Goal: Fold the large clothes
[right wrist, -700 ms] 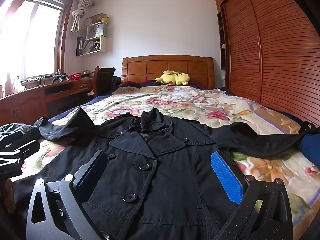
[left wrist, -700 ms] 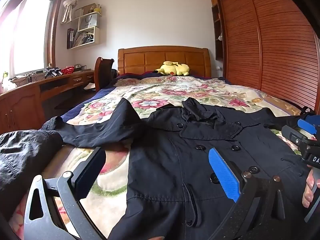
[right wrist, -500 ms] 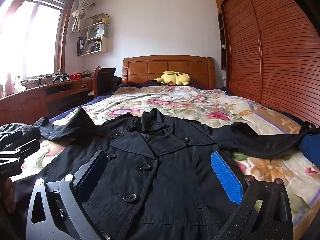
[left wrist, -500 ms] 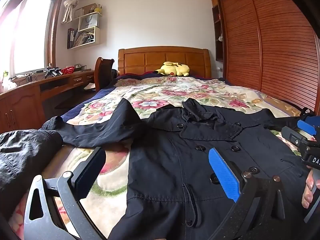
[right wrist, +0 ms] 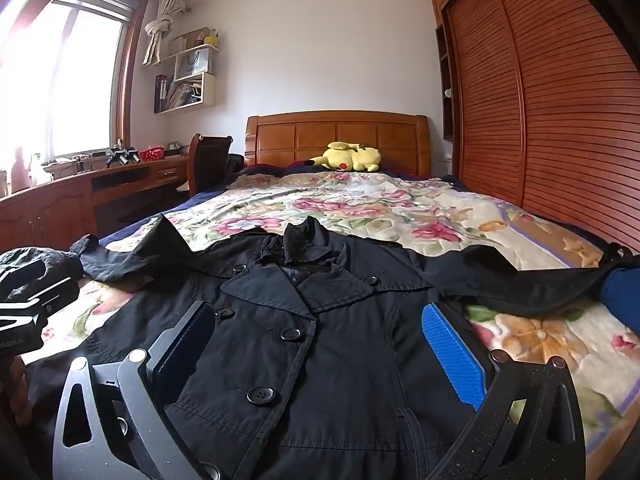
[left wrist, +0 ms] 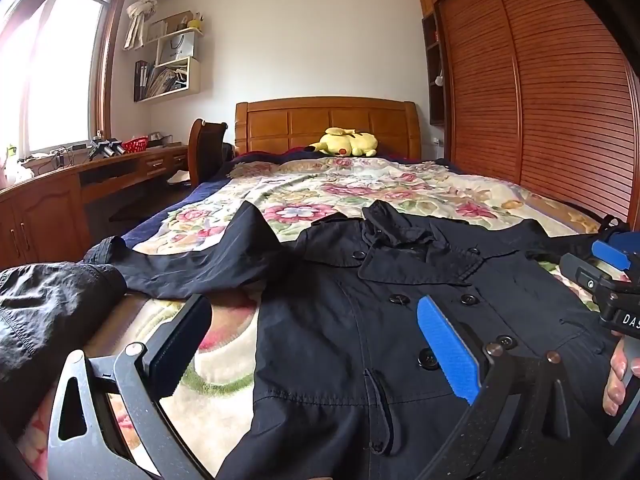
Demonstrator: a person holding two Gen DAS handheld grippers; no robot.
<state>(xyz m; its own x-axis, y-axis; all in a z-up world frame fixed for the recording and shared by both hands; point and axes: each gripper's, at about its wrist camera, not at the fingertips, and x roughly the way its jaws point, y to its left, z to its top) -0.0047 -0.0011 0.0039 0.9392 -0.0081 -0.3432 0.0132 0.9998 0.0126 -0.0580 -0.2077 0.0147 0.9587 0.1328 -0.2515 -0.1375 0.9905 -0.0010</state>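
- The left gripper [left wrist: 312, 344] is wide open and holds nothing. The right gripper [right wrist: 320, 344] is wide open too, with nothing in it.
- Both hang just above the bottom part of the black coat [right wrist: 304, 344], which lies face up and flat on the flowery bed cover [right wrist: 360, 204].
- The folding looks not yet begun, so I think the first grab comes next.
- Ahead and to the left of the left gripper, the left sleeve [left wrist: 192, 260] sticks out sideways. The right sleeve [right wrist: 520, 280] lies ahead and to the right of the right gripper.
- Pinch each sleeve near its end and bring it over the buttons [right wrist: 291, 334].
- Move slowly so the cloth stays smooth.
- Far ahead, the yellow plush toy [right wrist: 352, 157] is well out of the way.
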